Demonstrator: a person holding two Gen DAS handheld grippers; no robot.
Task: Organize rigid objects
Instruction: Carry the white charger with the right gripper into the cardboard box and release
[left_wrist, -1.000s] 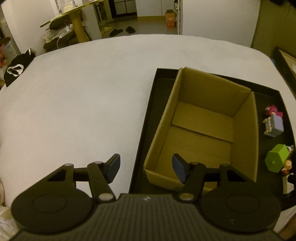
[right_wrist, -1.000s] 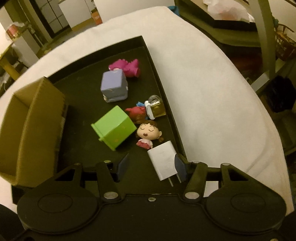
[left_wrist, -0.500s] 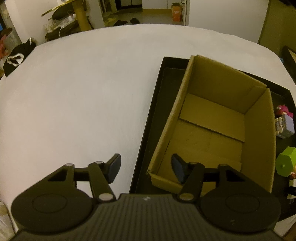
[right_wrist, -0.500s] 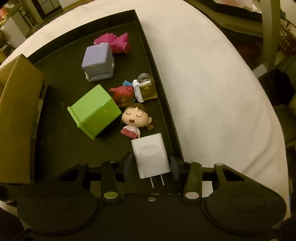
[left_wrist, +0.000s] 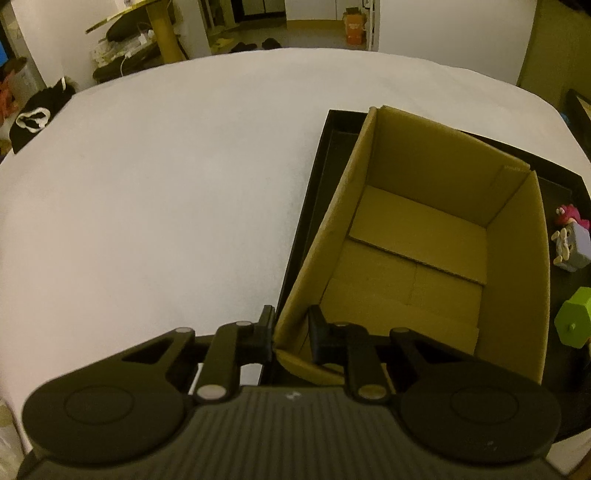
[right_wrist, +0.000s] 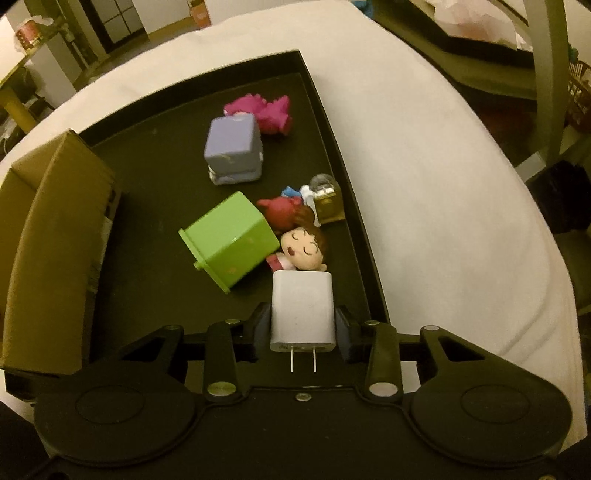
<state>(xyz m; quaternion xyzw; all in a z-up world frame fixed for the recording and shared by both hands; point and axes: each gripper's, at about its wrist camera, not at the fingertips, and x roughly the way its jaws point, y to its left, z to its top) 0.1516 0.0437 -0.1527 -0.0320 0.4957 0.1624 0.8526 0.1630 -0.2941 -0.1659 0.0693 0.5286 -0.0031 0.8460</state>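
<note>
Cardboard first: logged the open brown corrugated-cardboard box (left_wrist: 517, 288) standing empty in the left half of the shallow black rectangular tray (left_wrist: 306, 206), on the white cloth-covered table (left_wrist: 166, 184). Found the left gripper (left_wrist: 290, 325) straddling the box's near-left corner, one finger outside the wall and one inside, jaws closing with the cardboard between them and the pads seemingly already on it. Judged this a bracing hold, meant to keep the light box from sliding or tipping when items go in.

Moved right across the tray floor. Noted a green plastic cube-shaped container (right_wrist: 232, 240) lying on its side, touching a small sleeping-face doll figure (right_wrist: 303, 251); farther back, a lilac cube toy (right_wrist: 232, 147) just beside a pink plastic figure (right_wrist: 266, 110). Counted all as unsorted, outside the box.

Recorded the right gripper (right_wrist: 303, 321) near the tray's right rim, jaws closing on the white plastic wall charger (right_wrist: 303, 302), pads against its two flat sides, prongs pointing back toward the camera. Took the flat-face grip as chosen for firm, square contact. Could not tell whether the charger rested on the tray or was just clear of it. Expected the box as its destination.
</note>
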